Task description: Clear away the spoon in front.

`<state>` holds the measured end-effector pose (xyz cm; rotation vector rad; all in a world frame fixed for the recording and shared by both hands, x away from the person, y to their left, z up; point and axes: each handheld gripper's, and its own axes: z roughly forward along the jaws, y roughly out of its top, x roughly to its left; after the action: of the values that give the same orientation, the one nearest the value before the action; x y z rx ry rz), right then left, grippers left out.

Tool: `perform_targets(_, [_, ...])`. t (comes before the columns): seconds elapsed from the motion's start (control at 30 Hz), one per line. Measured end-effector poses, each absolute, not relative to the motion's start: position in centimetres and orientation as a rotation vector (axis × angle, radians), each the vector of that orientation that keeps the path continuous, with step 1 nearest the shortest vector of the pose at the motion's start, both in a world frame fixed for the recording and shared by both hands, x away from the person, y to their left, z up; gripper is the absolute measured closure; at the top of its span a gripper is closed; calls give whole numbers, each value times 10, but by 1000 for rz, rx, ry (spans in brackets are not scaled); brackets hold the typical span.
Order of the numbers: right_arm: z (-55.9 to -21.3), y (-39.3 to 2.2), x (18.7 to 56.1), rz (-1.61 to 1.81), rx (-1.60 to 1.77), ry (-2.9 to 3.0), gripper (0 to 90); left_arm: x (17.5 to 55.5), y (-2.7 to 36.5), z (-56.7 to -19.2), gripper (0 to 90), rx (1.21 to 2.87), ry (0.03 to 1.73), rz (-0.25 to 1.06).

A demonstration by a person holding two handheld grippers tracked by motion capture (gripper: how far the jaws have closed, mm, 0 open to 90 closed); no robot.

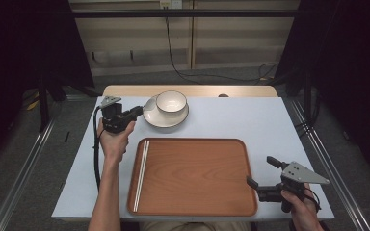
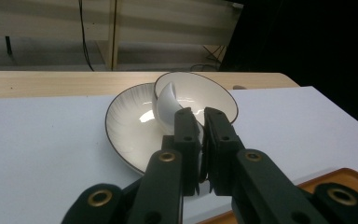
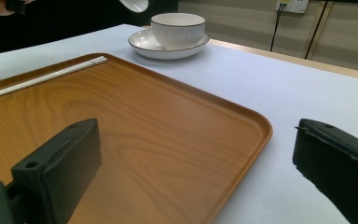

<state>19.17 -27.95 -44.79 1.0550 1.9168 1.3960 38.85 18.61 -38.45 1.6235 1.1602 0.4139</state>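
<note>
Currently left gripper [image 2: 200, 135] is clamped on the spoon [image 2: 168, 105], held over the plate's [image 1: 150, 118] left rim near the table's [image 1: 279, 120] far-left corner. Right gripper [image 1: 262, 172] idles wide at the tray's [image 1: 197, 175] right edge. Keep the spoon level, clear the bowl [image 1: 171, 101], and set it beside the chopsticks [image 1: 141, 174].

Left gripper [image 2: 200, 122]: jaws closed on the handle of a white spoon [image 2: 168, 103], its scoop raised over the plate [image 2: 126, 128]. Bowl [image 2: 209, 95] sits on the plate, behind the spoon. Tray [image 2: 340, 179] corner at lower right. White table [image 2: 37, 140].
</note>
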Motion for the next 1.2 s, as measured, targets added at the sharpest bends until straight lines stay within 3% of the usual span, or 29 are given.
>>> perform_targets(1.2, [-448, -278, 192, 1393, 1050, 1924, 7, 322, 166, -406, 846, 1709, 1120, 439])
